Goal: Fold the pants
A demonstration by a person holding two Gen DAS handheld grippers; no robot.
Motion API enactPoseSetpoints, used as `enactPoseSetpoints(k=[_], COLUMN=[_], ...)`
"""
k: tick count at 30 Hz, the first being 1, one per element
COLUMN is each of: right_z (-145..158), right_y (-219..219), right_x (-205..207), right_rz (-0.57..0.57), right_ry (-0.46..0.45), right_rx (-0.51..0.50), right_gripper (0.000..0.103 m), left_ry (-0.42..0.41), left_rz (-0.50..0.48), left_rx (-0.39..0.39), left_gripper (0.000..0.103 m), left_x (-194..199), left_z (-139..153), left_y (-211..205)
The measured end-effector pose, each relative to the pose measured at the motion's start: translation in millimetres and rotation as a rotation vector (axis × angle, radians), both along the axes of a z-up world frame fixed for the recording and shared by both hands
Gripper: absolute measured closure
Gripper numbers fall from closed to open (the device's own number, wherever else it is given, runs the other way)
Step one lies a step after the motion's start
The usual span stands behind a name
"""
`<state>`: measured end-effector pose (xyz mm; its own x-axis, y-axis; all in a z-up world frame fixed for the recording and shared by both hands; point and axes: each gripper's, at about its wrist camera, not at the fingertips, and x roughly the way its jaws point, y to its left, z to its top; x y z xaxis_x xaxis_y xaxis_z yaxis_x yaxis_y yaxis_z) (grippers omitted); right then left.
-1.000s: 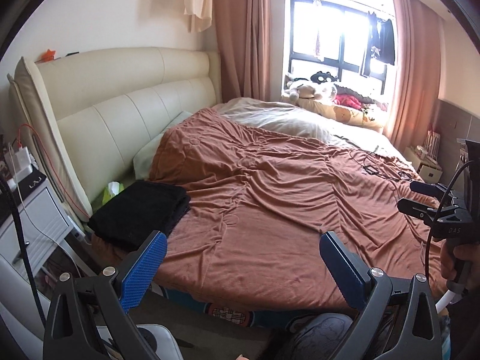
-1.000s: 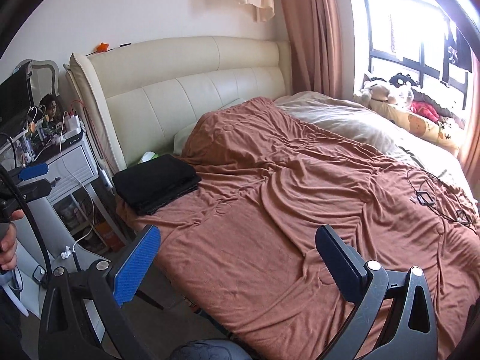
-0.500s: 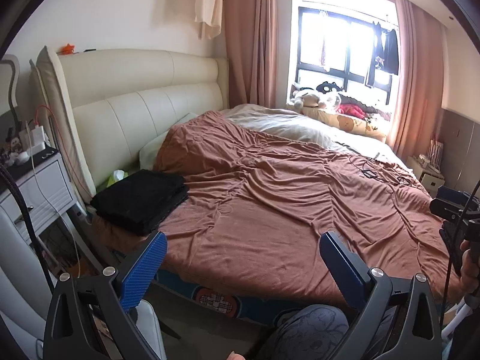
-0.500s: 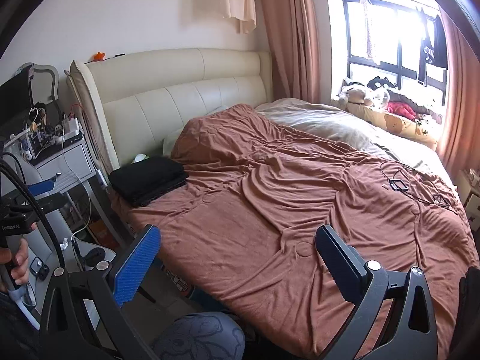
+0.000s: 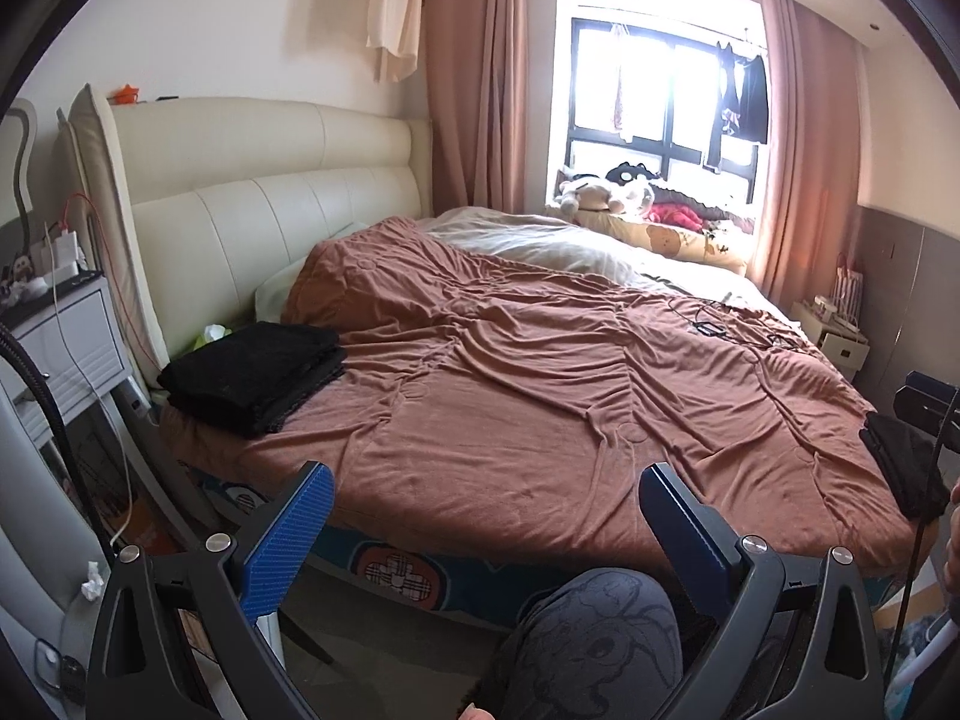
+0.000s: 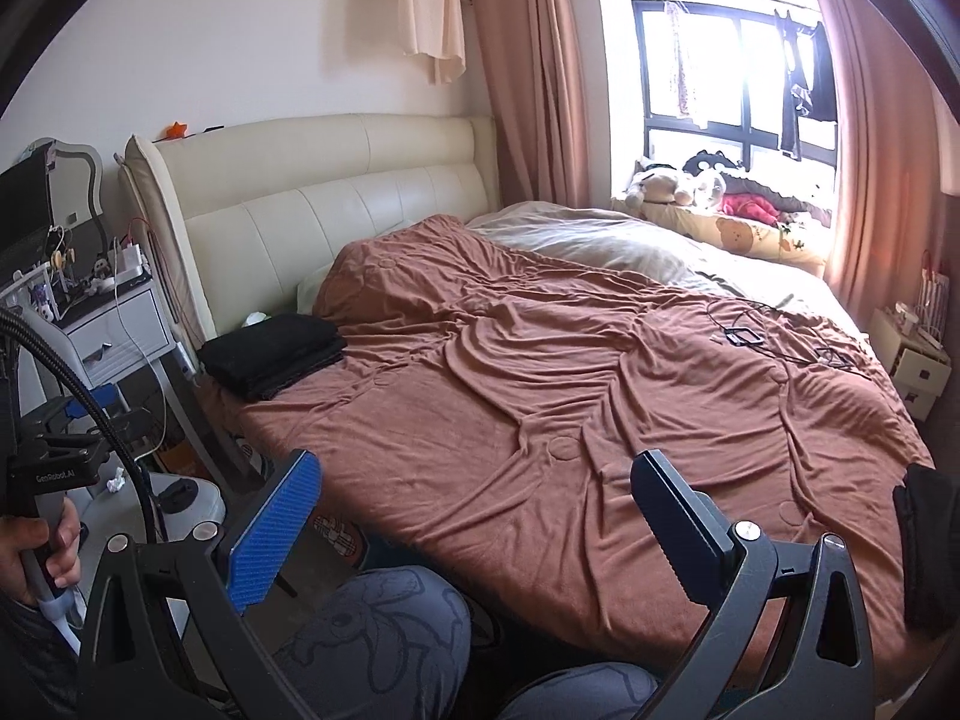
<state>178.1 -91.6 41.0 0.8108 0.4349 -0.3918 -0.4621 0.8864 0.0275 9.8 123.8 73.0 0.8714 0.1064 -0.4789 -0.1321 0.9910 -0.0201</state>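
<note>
Presently both tools are held back from the bed, near the person's knees [image 6: 384,642], with nothing between their fingers. The left gripper [image 5: 480,528] has its fingers spread wide apart and empty; the right gripper [image 6: 474,516] is likewise spread wide and empty. A stack of folded black pants [image 5: 255,375] lies on the near-left corner of the brown bedspread [image 5: 540,396], close to the cream headboard [image 5: 270,210] and just beside the mattress edge; this placement likely keeps finished items clear of the central working surface. A second dark garment [image 5: 900,468] rests at the near-right corner of the bed, partly draped over the edge; whether it is a pair of pants cannot be confirmed, but it is the probable next item. The middle of the bedspread is wrinkled but unoccupied, giving ample room to spread and fold cloth. Black cables [image 6: 774,339] lie on the far right portion, well apart from both garments; keep cloth and fingers away from them. A white nightstand [image 6: 114,330] with trailing cords stands at the left, so leftward arm travel near the folded stack is restricted.
</note>
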Motion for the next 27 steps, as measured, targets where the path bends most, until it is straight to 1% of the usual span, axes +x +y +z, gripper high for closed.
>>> enactPoseSetpoints(k=[3,6,10,13,17,21,27], right_z=[-8,-18,-27,-36,-46,-51,-57], right_y=[-6,-17,-22,-25,-29,-28,-23], right_x=[-13,-29,-39,-44,-47,-47,-45], right_rz=[-0.035,-0.072,-0.106,-0.131,-0.171,-0.182,-0.180], right_ry=[-0.005,0.001,-0.006,-0.001,0.003,0.010,0.024], right_rx=[0.011,0.053,0.052,0.056,0.050,0.062,0.065], right_gripper=[0.000,0.000,0.000,0.000,0.000,0.000,0.000], left_ry=[-0.005,-0.006,-0.011,-0.007,-0.003,-0.015,-0.008], left_rz=[-0.004,-0.013,-0.023,-0.028,-0.039,-0.044,-0.055], left_rx=[-0.013,-0.021,-0.032,-0.022,-0.034,-0.033,-0.042], left_gripper=[0.001,0.000,0.000,0.001,0.001,0.001,0.001], left_x=[-5,-10,-14,-14,-13,-13,-10], left_z=[-8,-15,-23,-29,-37,-43,-48], left_y=[-5,-11,-16,-20,-23,-26,-27])
